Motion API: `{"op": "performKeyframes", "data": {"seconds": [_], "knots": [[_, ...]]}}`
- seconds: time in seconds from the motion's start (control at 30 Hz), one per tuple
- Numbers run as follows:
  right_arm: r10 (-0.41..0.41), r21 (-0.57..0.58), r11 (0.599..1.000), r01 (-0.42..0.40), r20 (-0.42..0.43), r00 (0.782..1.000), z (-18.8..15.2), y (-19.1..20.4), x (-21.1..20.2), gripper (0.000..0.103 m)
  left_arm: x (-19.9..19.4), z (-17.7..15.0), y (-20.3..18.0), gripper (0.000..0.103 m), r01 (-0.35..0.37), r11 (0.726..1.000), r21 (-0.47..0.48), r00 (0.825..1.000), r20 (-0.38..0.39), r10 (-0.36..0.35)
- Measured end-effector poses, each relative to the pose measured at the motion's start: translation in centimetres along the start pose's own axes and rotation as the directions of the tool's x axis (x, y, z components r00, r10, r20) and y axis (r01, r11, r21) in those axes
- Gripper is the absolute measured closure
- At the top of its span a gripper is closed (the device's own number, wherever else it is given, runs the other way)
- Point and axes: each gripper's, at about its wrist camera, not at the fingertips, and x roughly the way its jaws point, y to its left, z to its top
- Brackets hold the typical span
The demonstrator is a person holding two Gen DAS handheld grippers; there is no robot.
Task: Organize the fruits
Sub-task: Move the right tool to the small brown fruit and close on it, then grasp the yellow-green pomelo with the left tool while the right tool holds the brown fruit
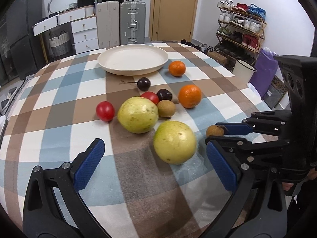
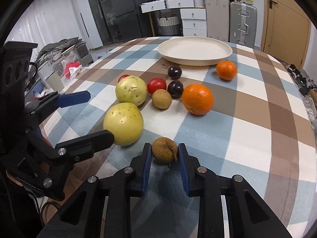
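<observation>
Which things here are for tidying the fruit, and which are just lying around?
For the job: plate, oranges, guavas, tomatoes, plums, kiwi, brown fruit between the right gripper's jaws.

Lying about: suitcases, shoe rack, basket, drawers.

The worktop [image 2: 247,138] wears brown, blue and white checks. Nearest the cream plate [image 2: 195,50] lie an orange mandarin [image 2: 226,70] and dark purple plums [image 2: 174,72]; beyond, red tomatoes [image 2: 156,84] and yellow-green guavas [image 2: 131,90].

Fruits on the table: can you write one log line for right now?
right gripper: shut on brown fruit | left gripper: open, near guava | plate: empty
</observation>
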Motion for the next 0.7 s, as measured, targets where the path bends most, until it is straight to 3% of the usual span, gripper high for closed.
{"op": "performKeyframes", "data": {"seconds": [0.3, 0.4, 0.6, 0.7], "knots": [[-0.054, 0.075, 0.996, 0.052, 0.029, 0.998, -1.4, -2.3, -2.0, 0.076, 1.8, 0.6, -2.0, 0.008, 0.022, 0.999, 0.046, 0.999, -0.031, -0.020], [-0.062, 0.089, 0.994, 0.059, 0.032, 0.998, -1.7, -2.8, -2.3, 0.076, 1.9, 0.7, -2.6, 0.017, 0.038, 0.997, 0.065, 0.999, -0.028, -0.036], [-0.064, 0.096, 0.994, 0.060, 0.040, 0.997, -1.8, -2.8, -2.6, 0.076, 1.7, 0.8, -2.7, 0.058, 0.034, 0.997, 0.067, 0.999, -0.021, -0.033], [-0.060, 0.085, 0.995, 0.057, 0.042, 0.997, -1.7, -2.5, -2.6, 0.076, 1.5, 1.0, -1.8, 0.059, 0.074, 0.997, 0.028, 0.997, -0.028, -0.073]]}}
